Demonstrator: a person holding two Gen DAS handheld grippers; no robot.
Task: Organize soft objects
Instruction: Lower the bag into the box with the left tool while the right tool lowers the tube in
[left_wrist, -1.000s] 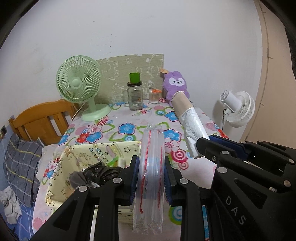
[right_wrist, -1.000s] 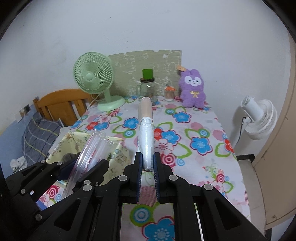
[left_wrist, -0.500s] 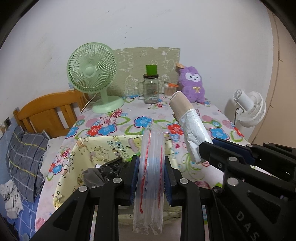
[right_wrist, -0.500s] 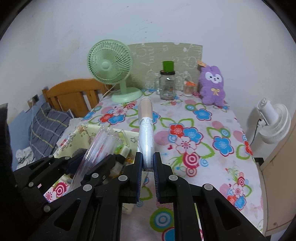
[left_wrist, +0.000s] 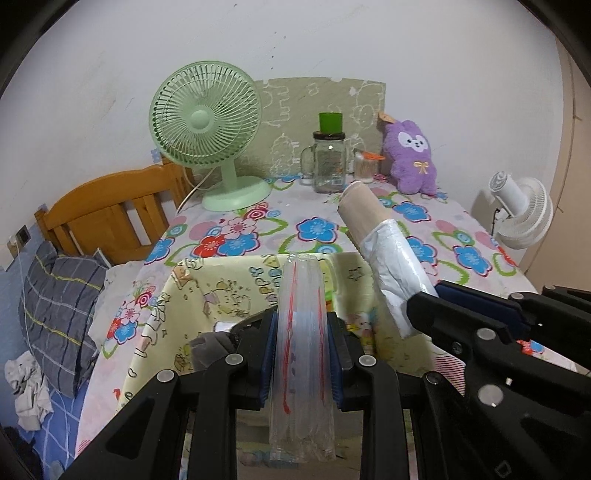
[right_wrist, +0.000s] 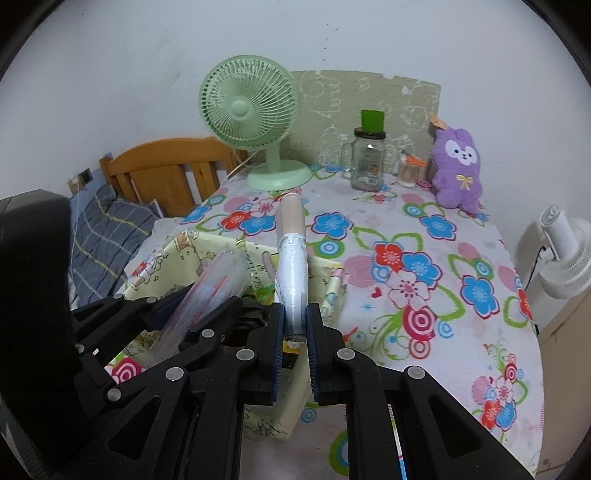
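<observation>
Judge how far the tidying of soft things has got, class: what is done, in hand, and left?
Done: some dark items lie in the yellow fabric bin. In hand: the left gripper clamps a stack of clear bags; the right gripper clamps a roll of plastic bags, both above the bin. Left: dropping them in; perhaps the purple plush toy too.

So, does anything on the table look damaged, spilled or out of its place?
Nothing is spilled or tipped. One small thing: the green patterned sheet behind the jar has a ragged, chipped top edge. The fan and purple plush stand upright.
</observation>
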